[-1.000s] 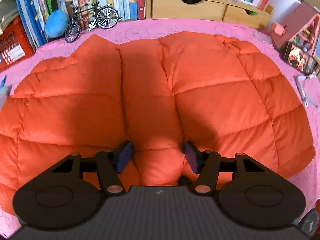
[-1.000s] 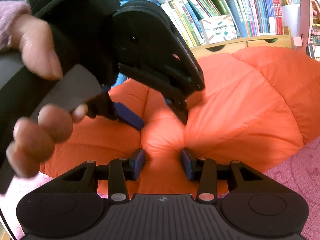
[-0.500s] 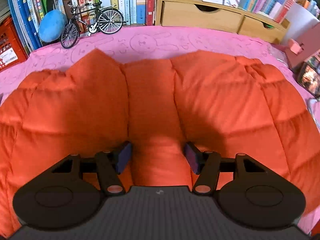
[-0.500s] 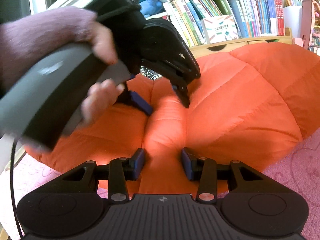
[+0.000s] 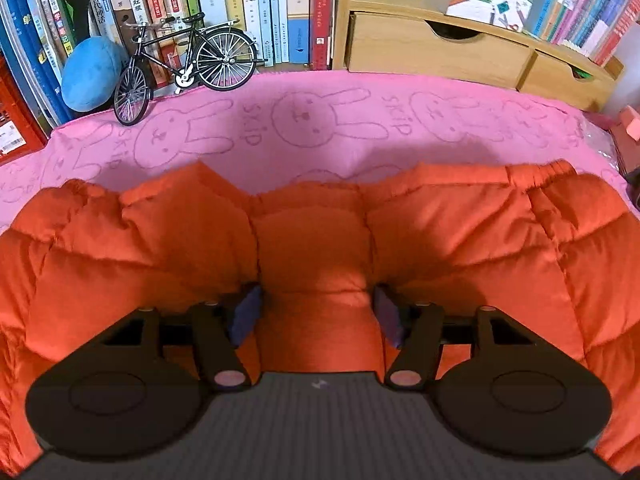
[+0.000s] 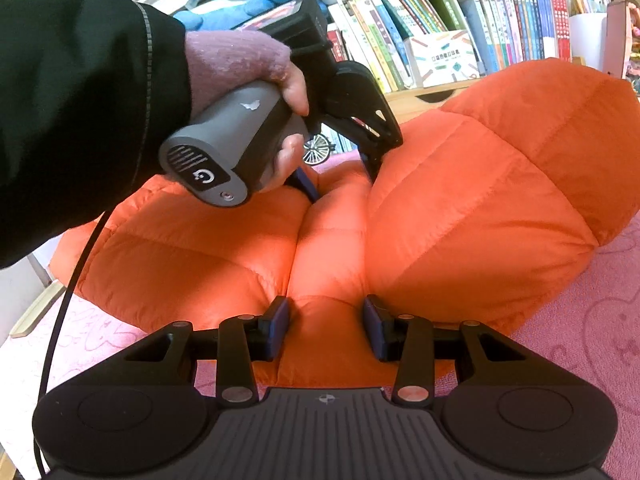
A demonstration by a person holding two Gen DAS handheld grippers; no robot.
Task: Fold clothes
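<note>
An orange quilted down jacket (image 5: 440, 248) lies on the pink rabbit-print cloth (image 5: 320, 120); it also fills the right wrist view (image 6: 460, 208). My left gripper (image 5: 316, 312) is shut on a puffy ridge of the jacket, the fabric bulging between its blue pads. It also shows in the right wrist view (image 6: 340, 184), held by a hand, pinching the same ridge farther along. My right gripper (image 6: 326, 332) is shut on the near end of that ridge, at the jacket's edge.
A model bicycle (image 5: 184, 68) and a blue plush ball (image 5: 92, 72) stand at the cloth's far edge before rows of books. Wooden drawers (image 5: 440, 52) sit at the back right. A black cable (image 6: 60, 312) hangs from the left gripper. Pink cloth shows at the right (image 6: 580, 320).
The left gripper has carried its pinched ridge forward, toward the bookshelf, and the jacket's far edge now shows with bare pink cloth beyond it. The right gripper has kept its hold and hardly moved.
</note>
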